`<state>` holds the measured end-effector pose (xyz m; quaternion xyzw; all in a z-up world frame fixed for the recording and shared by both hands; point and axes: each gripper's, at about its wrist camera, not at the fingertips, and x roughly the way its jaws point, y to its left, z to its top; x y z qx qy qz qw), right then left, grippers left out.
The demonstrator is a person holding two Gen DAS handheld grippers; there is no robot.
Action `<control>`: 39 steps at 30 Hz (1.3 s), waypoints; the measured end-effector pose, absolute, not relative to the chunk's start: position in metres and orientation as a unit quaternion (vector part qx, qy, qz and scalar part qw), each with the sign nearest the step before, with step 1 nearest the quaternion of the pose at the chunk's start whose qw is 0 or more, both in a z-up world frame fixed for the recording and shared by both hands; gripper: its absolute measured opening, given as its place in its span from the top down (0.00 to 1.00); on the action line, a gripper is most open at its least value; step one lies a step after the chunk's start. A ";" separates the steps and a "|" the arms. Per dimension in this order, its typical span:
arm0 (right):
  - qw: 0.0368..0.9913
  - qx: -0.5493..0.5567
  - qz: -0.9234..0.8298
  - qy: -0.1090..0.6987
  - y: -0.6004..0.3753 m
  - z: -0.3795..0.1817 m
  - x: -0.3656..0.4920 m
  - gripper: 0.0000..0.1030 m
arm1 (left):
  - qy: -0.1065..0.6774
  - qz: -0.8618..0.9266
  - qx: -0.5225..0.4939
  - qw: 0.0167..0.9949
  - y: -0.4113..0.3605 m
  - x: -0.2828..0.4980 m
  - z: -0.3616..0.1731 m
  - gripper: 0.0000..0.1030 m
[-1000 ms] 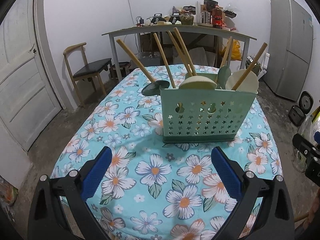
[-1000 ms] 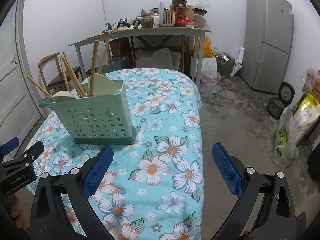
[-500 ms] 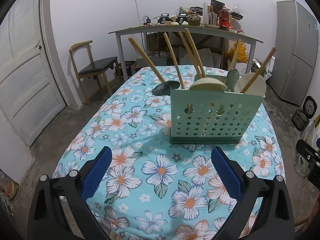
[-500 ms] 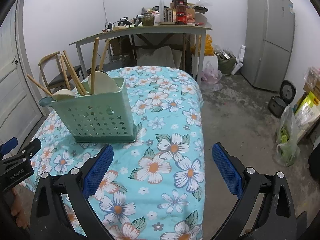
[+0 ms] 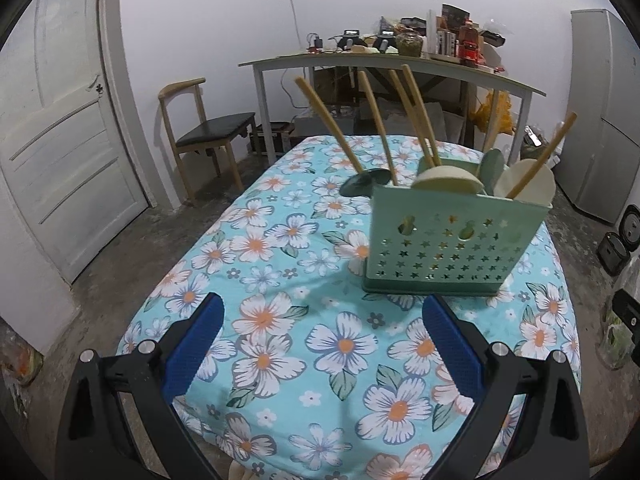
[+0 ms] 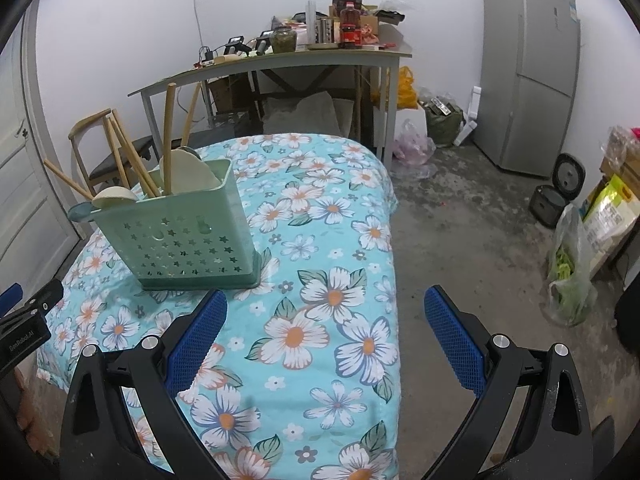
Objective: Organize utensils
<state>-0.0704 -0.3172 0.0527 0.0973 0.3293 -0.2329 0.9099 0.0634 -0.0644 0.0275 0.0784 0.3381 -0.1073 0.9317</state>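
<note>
A mint-green perforated utensil holder stands upright on the floral tablecloth. Several wooden-handled utensils stick out of it, among them cream spatula heads and a dark green ladle bowl hanging over its left rim. My left gripper hovers open over the cloth, short of the holder and to its left, with nothing between its blue pads. My right gripper is open and empty too, with the holder ahead on its left. The left gripper's body shows at the right wrist view's left edge.
A wooden chair and a white door stand at the left. A cluttered grey table lies beyond the floral table. A grey fridge, rice cookers and bags sit on the bare floor at the right.
Both grippers have drawn back from the holder and stayed open. The left view has swung left, so the holder now sits further right. It looks smaller in the right view.
</note>
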 end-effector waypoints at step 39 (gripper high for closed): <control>0.911 0.091 -0.219 0.338 -0.311 0.049 -0.063 0.08 | 0.351 -0.078 0.078 0.930 -0.056 0.069 0.029 0.06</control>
